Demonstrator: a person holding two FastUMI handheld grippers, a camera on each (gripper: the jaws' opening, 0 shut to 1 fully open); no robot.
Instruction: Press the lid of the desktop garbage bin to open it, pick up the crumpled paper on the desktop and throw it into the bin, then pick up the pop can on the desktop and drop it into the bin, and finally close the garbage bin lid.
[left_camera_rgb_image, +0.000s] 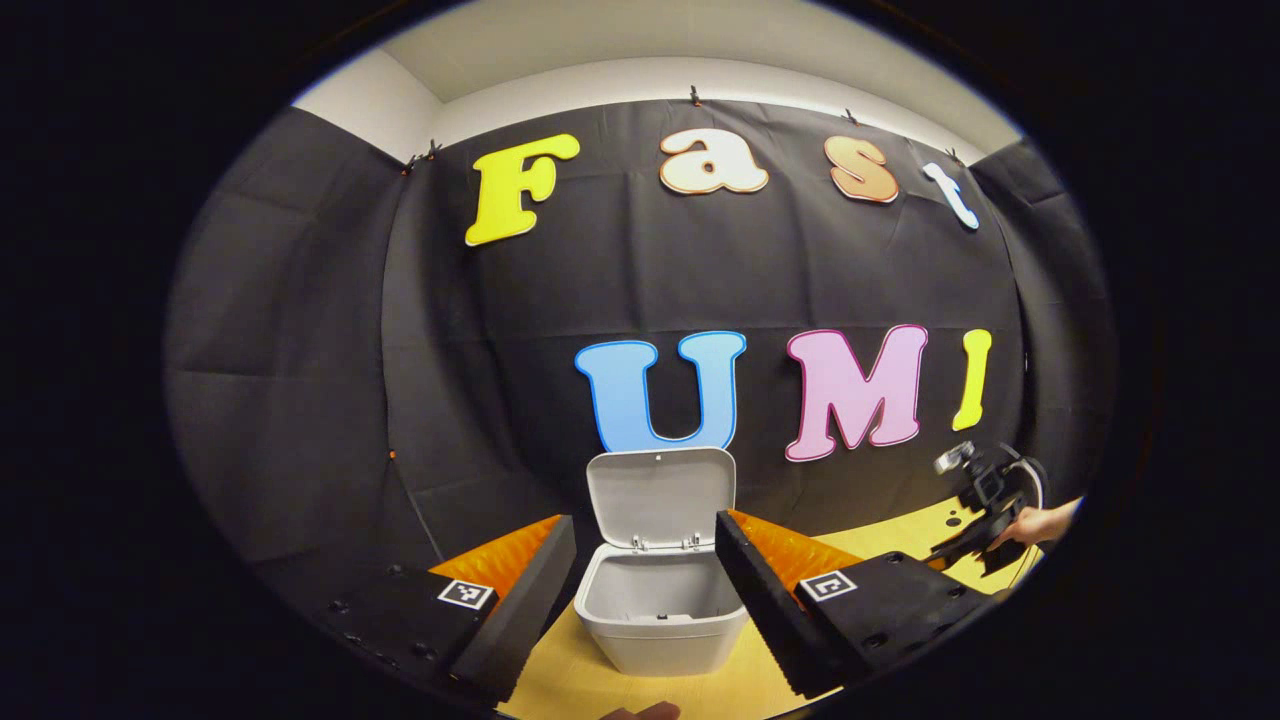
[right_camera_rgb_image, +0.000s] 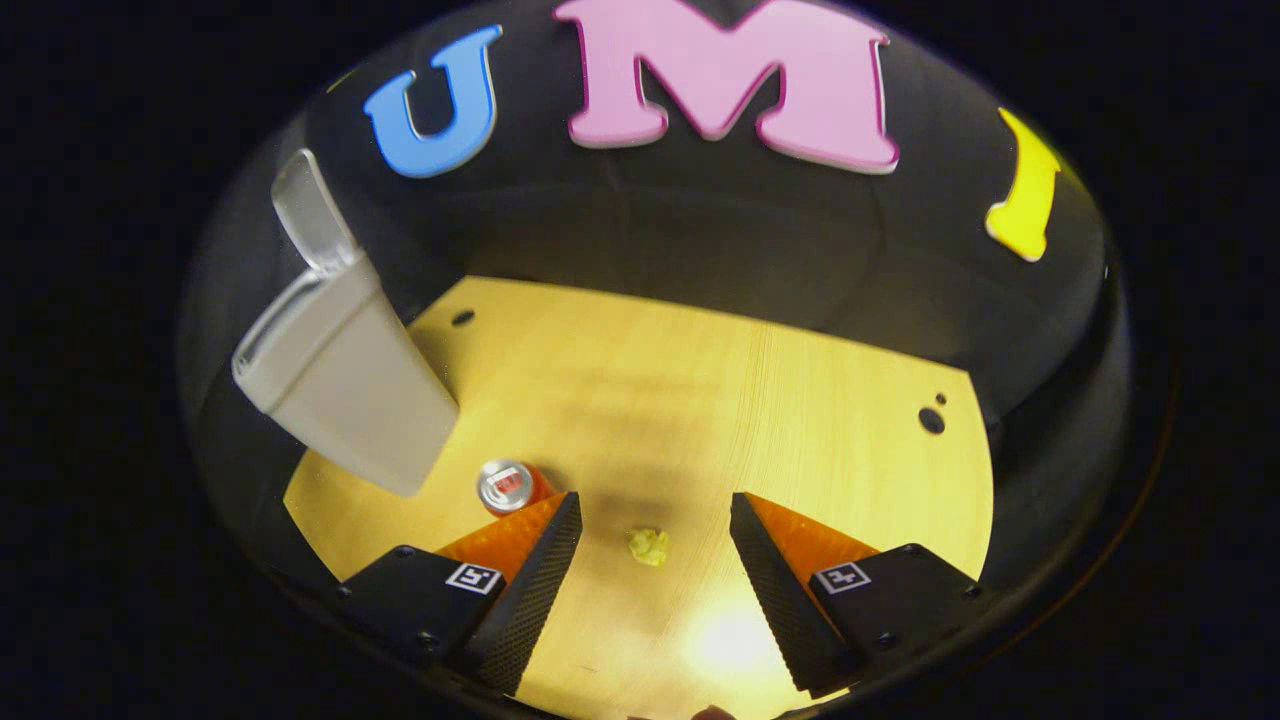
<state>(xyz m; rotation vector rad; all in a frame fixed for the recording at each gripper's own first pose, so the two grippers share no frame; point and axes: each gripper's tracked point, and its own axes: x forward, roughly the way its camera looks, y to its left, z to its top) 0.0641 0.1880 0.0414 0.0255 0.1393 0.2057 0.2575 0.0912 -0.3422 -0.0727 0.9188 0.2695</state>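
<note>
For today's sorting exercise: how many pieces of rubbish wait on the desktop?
2: the crumpled paper lies between the right gripper's open fingers; the pop can stands beside the bin.

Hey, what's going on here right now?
A person is clearing a desk with two handheld grippers. The bin already stands open, lid up. The left gripper waits open facing it. The right gripper hangs open above the crumpled paper, apparently about to grab it. The can stands upright beside the bin.
</note>
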